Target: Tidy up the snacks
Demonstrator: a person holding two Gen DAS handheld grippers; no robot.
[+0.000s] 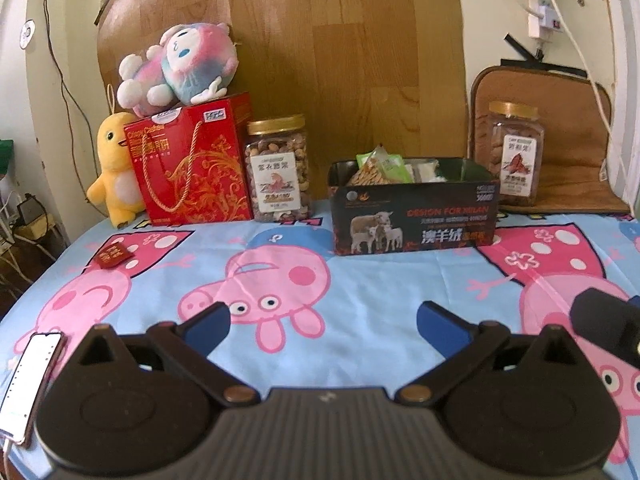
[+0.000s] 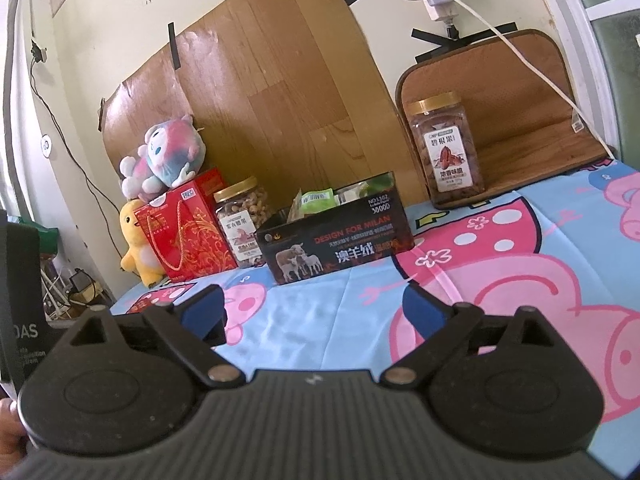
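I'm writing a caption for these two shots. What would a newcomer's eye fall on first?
Probably the cartoon-pig tablecloth, bright blue and pink across the whole table. Next, the dark snack box with sheep printed on it, mid-table and open-topped with packets inside. At back left, a pastel plush toy lies on a red gift box, with a yellow duck plush beside it.

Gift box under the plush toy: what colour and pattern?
Red gift box with gold swirls; clearest in the left wrist view.

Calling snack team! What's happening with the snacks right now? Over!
Left gripper open, empty. Right gripper open, empty. Black box already holds snack packets; small red packet lies loose on the cloth. Nothing blocking.
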